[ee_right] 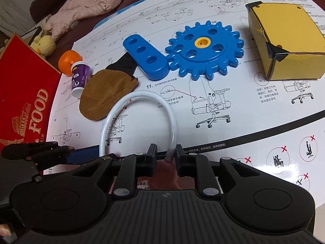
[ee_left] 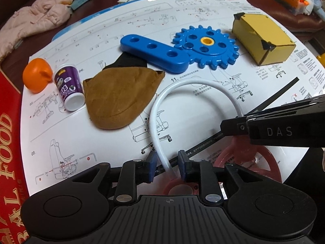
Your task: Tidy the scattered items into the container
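Poster-covered table (ee_left: 126,30), white tube (ee_left: 195,83) — left gripper (ee_left: 168,165) released around it, right gripper (ee_right: 166,158) grasping it

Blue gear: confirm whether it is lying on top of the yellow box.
No, the blue gear lies flat on the printed sheet, apart from the yellow box standing to its right.

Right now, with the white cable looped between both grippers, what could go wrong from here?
1. The left gripper stands open around the white cable, pads clear of it, so only the right gripper may hold it; lifting could let the free end swing or slip out.
2. The loop lies close to the brown pouch; dragging it could nudge the pouch and the purple bottle.
3. The glossy instruction sheet may shift.
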A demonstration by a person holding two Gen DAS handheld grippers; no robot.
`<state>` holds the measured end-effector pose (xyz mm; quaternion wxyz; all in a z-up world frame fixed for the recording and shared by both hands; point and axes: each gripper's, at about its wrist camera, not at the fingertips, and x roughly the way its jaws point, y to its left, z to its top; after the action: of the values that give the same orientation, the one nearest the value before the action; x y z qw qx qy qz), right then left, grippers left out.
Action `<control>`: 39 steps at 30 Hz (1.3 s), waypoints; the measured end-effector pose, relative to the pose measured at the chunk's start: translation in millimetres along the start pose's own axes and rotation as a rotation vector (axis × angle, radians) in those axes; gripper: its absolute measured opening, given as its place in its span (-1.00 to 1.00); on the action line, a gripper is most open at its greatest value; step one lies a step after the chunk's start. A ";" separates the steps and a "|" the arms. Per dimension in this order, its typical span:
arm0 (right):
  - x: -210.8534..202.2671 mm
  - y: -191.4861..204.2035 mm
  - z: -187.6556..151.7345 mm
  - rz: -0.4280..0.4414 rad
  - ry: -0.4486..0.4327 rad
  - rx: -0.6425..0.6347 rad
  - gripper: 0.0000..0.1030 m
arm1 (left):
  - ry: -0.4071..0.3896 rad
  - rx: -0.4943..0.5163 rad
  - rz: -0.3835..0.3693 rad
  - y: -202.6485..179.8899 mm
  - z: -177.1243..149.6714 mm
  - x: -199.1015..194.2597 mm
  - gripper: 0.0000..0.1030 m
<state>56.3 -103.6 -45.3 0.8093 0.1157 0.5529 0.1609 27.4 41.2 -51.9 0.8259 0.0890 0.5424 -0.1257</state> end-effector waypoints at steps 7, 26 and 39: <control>1.5 -0.3 0.5 -0.006 0.013 -0.002 -0.59 | 0.013 -0.014 0.037 8.9 0.6 5.1 -0.70; 6.2 -2.1 6.1 -0.021 0.056 -0.007 -0.63 | 0.033 0.078 0.249 -6.9 0.3 6.1 0.07; -11.3 8.4 9.7 0.031 0.046 0.002 -0.81 | 0.010 -0.004 0.204 4.9 -7.8 -26.7 -0.92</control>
<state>60.4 -100.3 -29.0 0.7937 0.1216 0.5696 0.1756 11.9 51.0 -30.5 0.8319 0.1427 0.5348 -0.0393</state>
